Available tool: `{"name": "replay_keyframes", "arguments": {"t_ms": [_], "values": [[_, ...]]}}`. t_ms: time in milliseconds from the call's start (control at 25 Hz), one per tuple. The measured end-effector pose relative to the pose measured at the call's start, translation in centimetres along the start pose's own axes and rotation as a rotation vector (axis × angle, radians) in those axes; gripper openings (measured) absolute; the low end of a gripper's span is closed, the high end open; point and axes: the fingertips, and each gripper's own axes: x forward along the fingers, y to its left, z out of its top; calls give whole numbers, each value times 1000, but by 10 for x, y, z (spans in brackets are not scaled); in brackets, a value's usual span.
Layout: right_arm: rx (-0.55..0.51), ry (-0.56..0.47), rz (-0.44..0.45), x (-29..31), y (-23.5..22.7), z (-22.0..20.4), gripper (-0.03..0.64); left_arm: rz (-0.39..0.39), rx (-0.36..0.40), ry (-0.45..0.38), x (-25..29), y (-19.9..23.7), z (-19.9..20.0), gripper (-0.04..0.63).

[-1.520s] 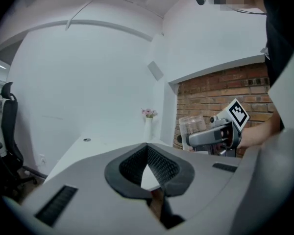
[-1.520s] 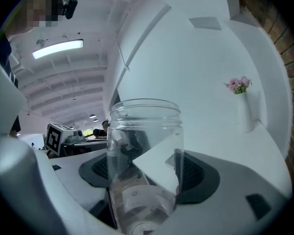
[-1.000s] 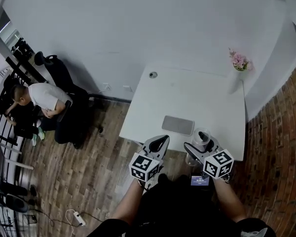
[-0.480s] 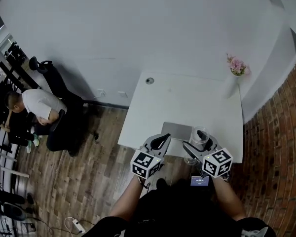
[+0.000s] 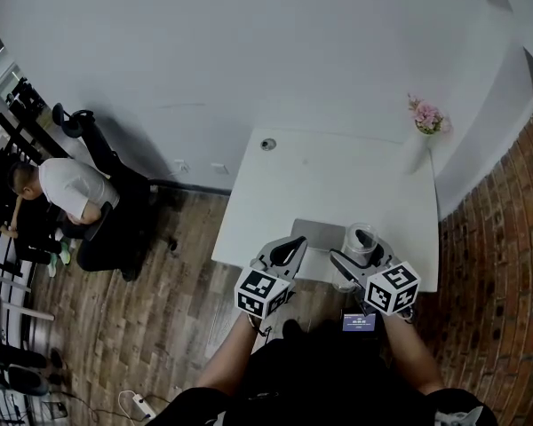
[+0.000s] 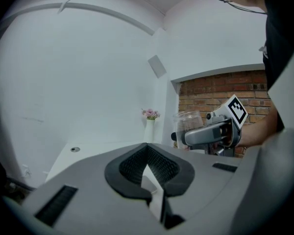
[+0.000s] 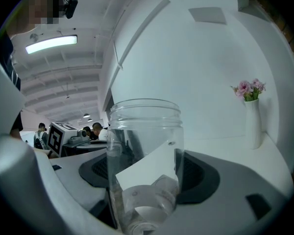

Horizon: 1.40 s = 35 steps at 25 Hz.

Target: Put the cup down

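The cup is a clear glass jar (image 5: 362, 240) with an open threaded mouth. My right gripper (image 5: 357, 257) is shut on it, holding it upright over the near right part of the white table (image 5: 338, 180). In the right gripper view the jar (image 7: 144, 131) fills the space between the dark pads (image 7: 198, 177), and a white slip shows through the glass. My left gripper (image 5: 286, 256) hovers at the table's near edge, shut and holding nothing. From the left gripper view, the jar (image 6: 188, 121) hangs above table level at the right; its base is hidden.
A grey flat pad (image 5: 318, 233) lies just left of the jar. A white vase with pink flowers (image 5: 424, 130) stands at the far right corner, a small round grommet (image 5: 266, 145) at the far left. A brick wall (image 5: 506, 238) runs along the right. A seated person (image 5: 67, 189) is far left.
The head view has shifted a little, so the table sits slightly higher in the picture. Both grippers keep their places, and the jar stays in the right gripper.
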Motion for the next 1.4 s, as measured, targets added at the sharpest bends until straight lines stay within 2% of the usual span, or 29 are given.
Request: {"name": "replay_keyframes", "arguments": {"t_ms": [200, 480, 960, 1200, 1400], "values": [[5, 0, -4, 1, -5, -1, 362, 2, 1, 3, 2, 1, -1, 8], [15, 4, -13, 6, -16, 0, 362, -54, -32, -39, 6, -6, 7, 8], [-16, 15, 3, 36, -39, -2, 362, -39, -49, -2, 15, 8, -4, 8], [-67, 35, 15, 64, -55, -15, 362, -28, -68, 20, 23, 16, -10, 8], [-30, 47, 38, 84, -70, -29, 363, -23, -86, 42, 34, 18, -20, 8]]}}
